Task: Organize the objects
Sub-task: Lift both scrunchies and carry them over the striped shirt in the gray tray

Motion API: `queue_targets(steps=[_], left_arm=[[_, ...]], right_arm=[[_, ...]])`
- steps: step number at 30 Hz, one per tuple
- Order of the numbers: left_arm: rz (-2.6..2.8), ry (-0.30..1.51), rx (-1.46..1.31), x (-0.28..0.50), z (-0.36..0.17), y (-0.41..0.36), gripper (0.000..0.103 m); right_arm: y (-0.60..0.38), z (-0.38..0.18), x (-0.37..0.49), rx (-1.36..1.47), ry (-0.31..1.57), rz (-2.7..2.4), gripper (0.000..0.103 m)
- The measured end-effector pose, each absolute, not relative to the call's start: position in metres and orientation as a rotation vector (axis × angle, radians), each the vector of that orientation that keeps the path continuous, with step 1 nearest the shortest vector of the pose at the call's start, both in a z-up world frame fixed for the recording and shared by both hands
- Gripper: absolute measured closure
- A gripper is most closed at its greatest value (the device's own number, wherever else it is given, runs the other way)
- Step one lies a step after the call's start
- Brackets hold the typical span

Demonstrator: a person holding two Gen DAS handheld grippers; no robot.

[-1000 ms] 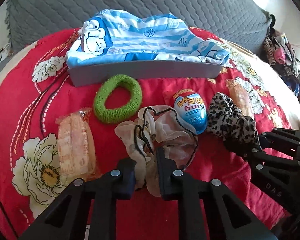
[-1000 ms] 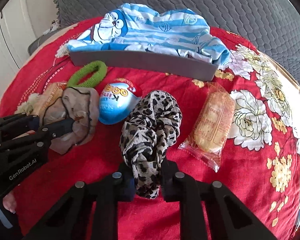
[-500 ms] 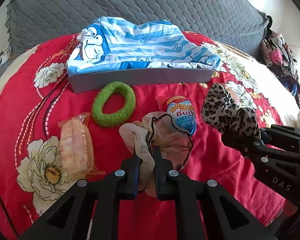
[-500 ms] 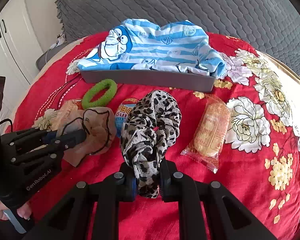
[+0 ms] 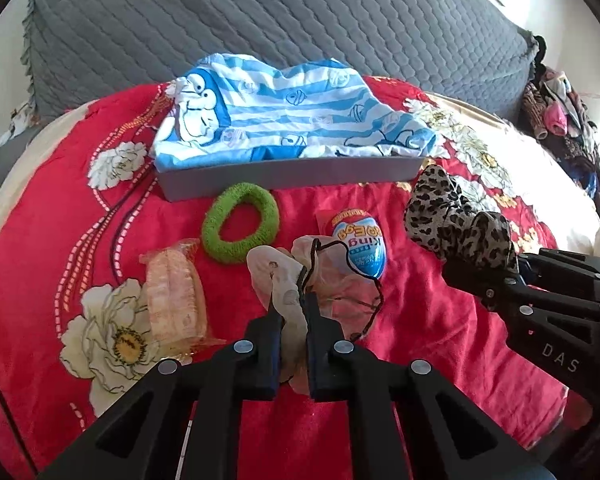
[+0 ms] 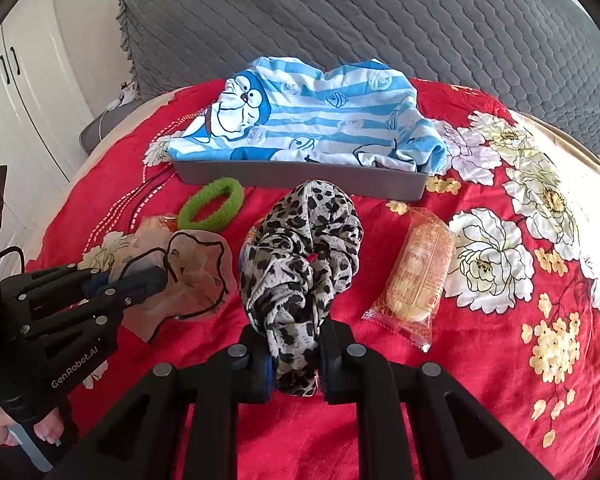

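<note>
Jaws of left gripper [image 5: 291,320] pinch sheer scrunchie [image 5: 284,276]; right gripper [image 6: 293,354] clamps leopard scrunchie [image 6: 300,248], near grey tray [image 6: 300,174] edge.

The blue egg-shaped package [image 5: 360,246], frame centre, reads "King Egg", inverted. The right gripper [image 5: 480,276], right edge, reads "DAS". The left gripper [image 6: 162,276], lower left, reads "GenRobot.AI".

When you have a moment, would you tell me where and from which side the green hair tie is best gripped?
Grip the green hair tie on its near arc, coming from above with one finger inside the hole and one outside. It lies flat on the red bedspread as an open ring. Its far arc sits close to the grey tray, so the near side probably leaves more room.
</note>
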State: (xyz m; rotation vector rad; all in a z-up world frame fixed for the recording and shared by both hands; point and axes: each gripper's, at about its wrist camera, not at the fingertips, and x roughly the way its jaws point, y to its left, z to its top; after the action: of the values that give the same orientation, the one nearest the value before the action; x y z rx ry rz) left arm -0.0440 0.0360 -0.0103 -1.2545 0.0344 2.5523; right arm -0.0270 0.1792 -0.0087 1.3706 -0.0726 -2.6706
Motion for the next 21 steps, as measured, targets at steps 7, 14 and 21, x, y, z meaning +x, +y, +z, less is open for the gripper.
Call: queue_targets(steps=[7,14,21], left_arm=[[2.582,0.039,-1.215,-0.040,0.009,0.039,0.094],[2.609,0.048,-1.176,-0.037,0.027,0.044,0.094],[2.638,0.097,-1.121,-0.034,0.044,0.048,0.094]], right_arm=[[0.179,0.009,-0.022,1.313,-0.086,-2.698,0.087],[0.179,0.029,-0.015,1.252,-0.096,-2.732,0.087],[0.179,0.040,-0.012,1.218,-0.090,-2.758,0.087]])
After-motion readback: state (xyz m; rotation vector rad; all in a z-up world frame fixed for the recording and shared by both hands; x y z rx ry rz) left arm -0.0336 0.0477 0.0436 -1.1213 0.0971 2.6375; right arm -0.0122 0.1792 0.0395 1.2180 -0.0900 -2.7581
